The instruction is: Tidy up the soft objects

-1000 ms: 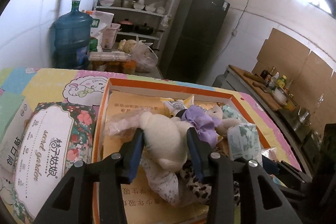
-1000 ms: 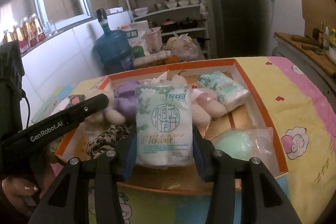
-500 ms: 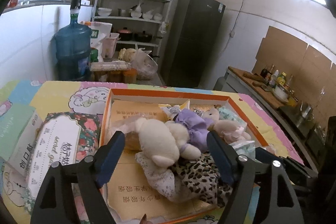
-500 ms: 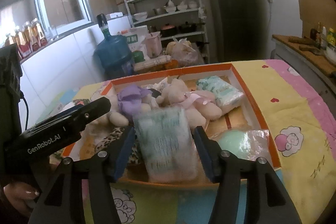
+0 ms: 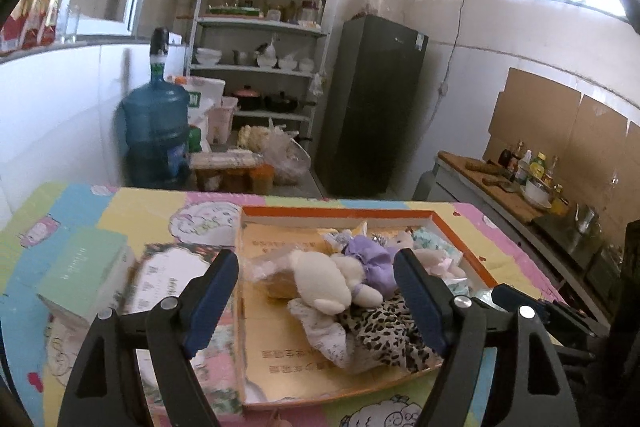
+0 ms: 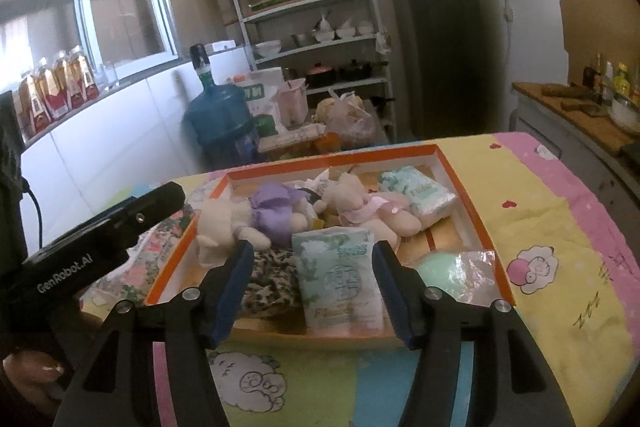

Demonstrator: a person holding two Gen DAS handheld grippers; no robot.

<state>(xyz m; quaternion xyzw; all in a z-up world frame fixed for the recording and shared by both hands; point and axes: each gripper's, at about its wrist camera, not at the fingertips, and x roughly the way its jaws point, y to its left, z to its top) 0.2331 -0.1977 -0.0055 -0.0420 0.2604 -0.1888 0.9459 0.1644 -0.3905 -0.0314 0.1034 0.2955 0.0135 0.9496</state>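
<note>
An orange-rimmed tray (image 5: 340, 213) (image 6: 472, 195) holds soft things. A white plush toy in a purple dress (image 5: 324, 279) (image 6: 272, 211) lies on a leopard-print cloth (image 5: 384, 327). A plush in pink (image 6: 360, 205) lies beside it. A tissue pack (image 6: 340, 277) lies at the tray's front. Another pack (image 6: 418, 191) lies at the back right. My left gripper (image 5: 316, 301) is open and empty, held back above the white plush. My right gripper (image 6: 314, 289) is open with its fingers either side of the front tissue pack, not touching it.
A floral tissue pack (image 5: 164, 287) and a green box (image 5: 80, 275) lie left of the tray on the cartoon-print tablecloth (image 6: 560, 227). A bagged green item (image 6: 460, 277) sits in the tray's front right corner. A water bottle (image 5: 154, 131), shelves and fridge stand behind.
Both grippers have opened and pulled back. The left let go of the white plush; the right let go of the tissue pack, which now lies in the tray.
</note>
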